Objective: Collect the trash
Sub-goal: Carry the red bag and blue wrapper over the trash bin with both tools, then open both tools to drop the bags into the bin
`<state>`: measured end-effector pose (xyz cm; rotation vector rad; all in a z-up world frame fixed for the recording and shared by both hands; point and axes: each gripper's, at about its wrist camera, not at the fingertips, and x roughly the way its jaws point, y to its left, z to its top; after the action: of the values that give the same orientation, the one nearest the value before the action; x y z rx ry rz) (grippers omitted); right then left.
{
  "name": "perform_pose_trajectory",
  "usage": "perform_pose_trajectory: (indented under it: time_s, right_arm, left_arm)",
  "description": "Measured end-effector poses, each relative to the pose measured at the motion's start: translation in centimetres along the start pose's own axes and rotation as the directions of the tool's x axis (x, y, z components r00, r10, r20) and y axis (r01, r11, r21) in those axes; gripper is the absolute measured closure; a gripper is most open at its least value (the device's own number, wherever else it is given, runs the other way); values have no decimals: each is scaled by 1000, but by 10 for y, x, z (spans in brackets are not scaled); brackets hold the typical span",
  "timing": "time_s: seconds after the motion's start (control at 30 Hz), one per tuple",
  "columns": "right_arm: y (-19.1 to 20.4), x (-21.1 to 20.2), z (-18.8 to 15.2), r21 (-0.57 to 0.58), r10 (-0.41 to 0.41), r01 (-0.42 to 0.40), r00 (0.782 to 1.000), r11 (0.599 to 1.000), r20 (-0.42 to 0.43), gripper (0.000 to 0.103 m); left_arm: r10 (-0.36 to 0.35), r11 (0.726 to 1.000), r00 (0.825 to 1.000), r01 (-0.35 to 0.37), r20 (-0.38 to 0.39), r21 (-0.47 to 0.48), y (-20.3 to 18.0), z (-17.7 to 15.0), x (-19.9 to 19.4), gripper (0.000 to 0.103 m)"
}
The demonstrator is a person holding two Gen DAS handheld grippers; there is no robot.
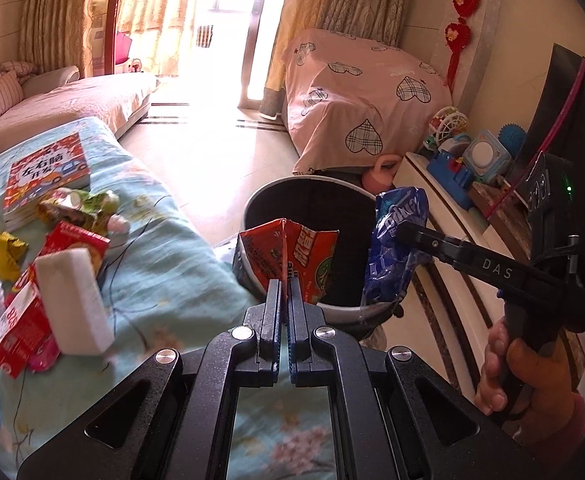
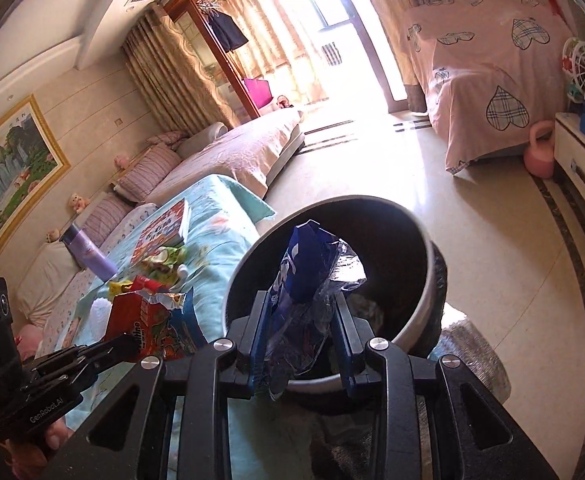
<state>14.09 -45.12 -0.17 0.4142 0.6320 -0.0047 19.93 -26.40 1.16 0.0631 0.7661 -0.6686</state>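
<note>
Left gripper clamped on red snack wrapper – right gripper clamped on blue wrapper – both above dark trash bin.

You're in a home living room. A long sofa lines the wall under a framed landscape painting. Curtains flank the balcony door.

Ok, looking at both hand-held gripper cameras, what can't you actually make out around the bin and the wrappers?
- Round dark bin: its bottom is hidden in the right wrist view by the crumpled blue foil wrapper and the right hand-held gripper.
- Red and green snack wrapper: its lower edge is covered by the left hand-held gripper in the left wrist view.
- White foam block and the litter around it: motion-blurred, print unreadable.
</note>
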Motion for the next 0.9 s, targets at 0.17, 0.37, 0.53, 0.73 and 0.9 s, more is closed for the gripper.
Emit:
perform_pose_trajectory:
  time_s: [0.17,0.37,0.53,0.73,0.9]
  right_arm:
    - [-6,10,11,-36,-38,38,999,999,-7,72]
    - [-9,27,19,-87,-75,71,996,994,-41,70]
    - [-13,39,19,-114,-90,81,993,990,-74,66]
    - [-15,42,13,-129,-103,90,990,988,-95,46]
    - [-18,33,9,-101,-84,76,993,992,-81,33]
  left_arm:
    - [-2,1000,1000,2,-24,0,-7,13,21,101]
    - [-3,1000,999,4,-51,18,-14,22,45,101]
    - [0,1000,996,3,-86,31,-18,25,63,100]
    - [6,1000,995,-5,-104,5,-11,18,65,71]
    - [8,1000,996,-10,-94,-19,-3,5,47,68]
